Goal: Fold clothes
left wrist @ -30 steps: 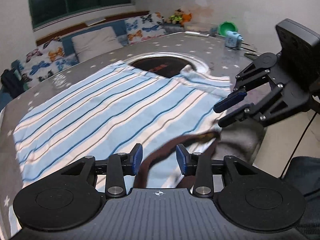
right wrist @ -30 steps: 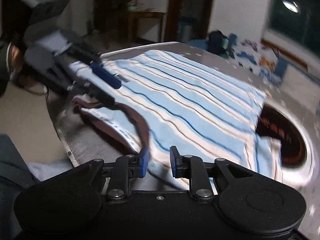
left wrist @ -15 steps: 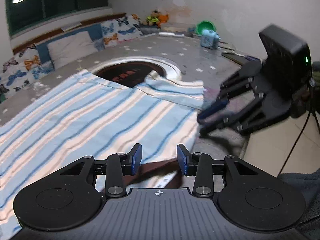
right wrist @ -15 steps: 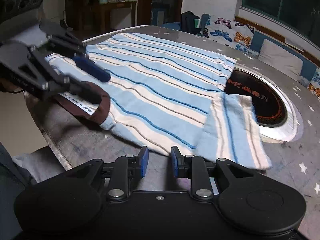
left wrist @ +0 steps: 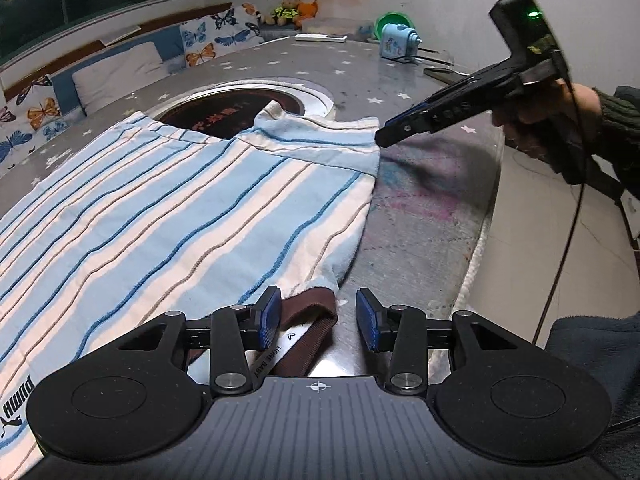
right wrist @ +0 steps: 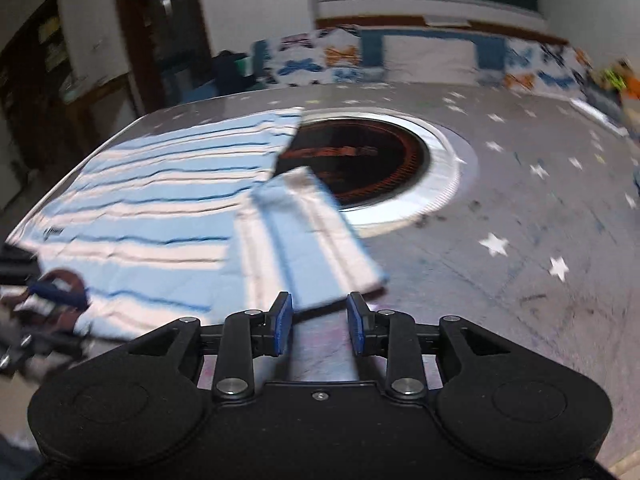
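The grey round surface (left wrist: 420, 240), scattered with white stars and set with a dark circular hob (right wrist: 360, 164) ringed in steel, carries the whole job. Most of its near half is covered by the light-blue and white striped T-shirt (left wrist: 180, 208), spread flat with its brown ribbed collar (left wrist: 308, 320) towards the near edge, probably laid out so that the folds can be made cleanly. Its short sleeve (right wrist: 308, 236) lies stretched towards the hob, its hem reaching the bare surface.

The left gripper (left wrist: 316, 318) sits low over the collar, jaws apart with the collar's edge lying between them but not pinched; they have just been opening, so nothing is gripped. The right gripper (right wrist: 319, 324) hovers at the sleeve's hem corner, jaws likewise parted and just widened, the cloth's corner ahead of the pads and unclamped. It seems placed there to take the sleeve and fold it inward over the body.
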